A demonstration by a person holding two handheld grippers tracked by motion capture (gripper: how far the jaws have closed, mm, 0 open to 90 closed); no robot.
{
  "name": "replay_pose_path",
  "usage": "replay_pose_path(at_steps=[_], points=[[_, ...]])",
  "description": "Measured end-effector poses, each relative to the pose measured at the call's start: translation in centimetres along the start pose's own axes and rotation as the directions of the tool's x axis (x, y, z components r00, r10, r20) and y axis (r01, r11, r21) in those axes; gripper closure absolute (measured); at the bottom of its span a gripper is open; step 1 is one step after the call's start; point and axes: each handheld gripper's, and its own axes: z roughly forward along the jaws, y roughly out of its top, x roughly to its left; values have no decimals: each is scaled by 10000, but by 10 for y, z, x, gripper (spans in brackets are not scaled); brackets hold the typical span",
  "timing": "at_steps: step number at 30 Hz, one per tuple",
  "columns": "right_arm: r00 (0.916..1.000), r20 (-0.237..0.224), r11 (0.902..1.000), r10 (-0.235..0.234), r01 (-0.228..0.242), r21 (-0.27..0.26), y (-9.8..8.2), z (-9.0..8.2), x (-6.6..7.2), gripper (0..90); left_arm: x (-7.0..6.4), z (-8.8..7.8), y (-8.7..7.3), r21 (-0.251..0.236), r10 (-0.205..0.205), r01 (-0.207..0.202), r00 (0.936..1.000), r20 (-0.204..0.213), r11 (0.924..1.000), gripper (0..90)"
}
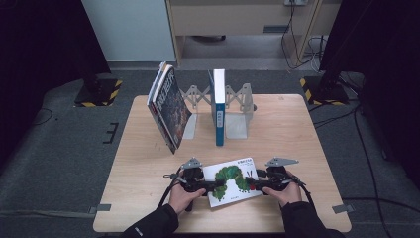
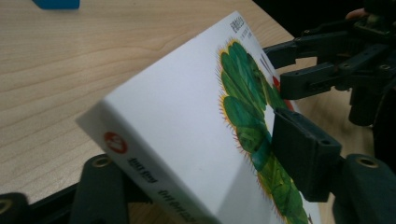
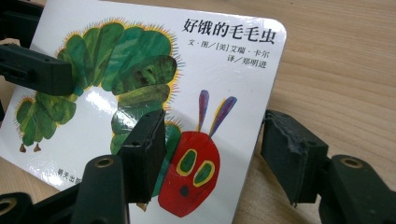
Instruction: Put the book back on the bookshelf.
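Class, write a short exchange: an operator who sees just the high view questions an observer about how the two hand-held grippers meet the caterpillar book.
Operator: Is the right hand-held gripper closed on the caterpillar book?
Observer: No; one jaw lies over the cover beside the red head, the other stands just off the book's edge.
Operator: And the left hand-held gripper?
Observer: The book's spine corner sits between its jaws, one over the cover, one under the spine.
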Motion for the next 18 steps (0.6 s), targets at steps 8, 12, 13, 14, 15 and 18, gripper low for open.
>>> replay_pose_path(at_steps=[8, 12, 13, 14, 15, 18], points=[[9998, -96, 9991, 153, -157, -390, 1, -3, -1, 411, -5, -6, 4, -455, 8, 10, 9992, 394, 9990, 479], [9995, -193, 9982, 241, -252, -552, 2, -5, -2, 413, -9, -8, 6, -629, 27, 14, 9978, 662, 9980, 540], [9995, -170, 9977, 257, -267, -627, 3, -5, -2, 415, -10, -8, 6, -642, 79, -36, 9977, 678, 9979, 548], [9995, -200, 9975, 253, -266, -661, 3, -6, -2, 417, -11, -9, 6, -644, 112, -67, 9975, 696, 9979, 553], [9995, -202, 9973, 235, -249, -695, 3, -6, -2, 419, -12, -9, 7, -623, 117, -71, 9973, 731, 9980, 560], [9995, -225, 9964, 223, -240, -809, 3, -8, -3, 426, -14, -10, 8, -607, 213, -166, 9968, 776, 9980, 581]])
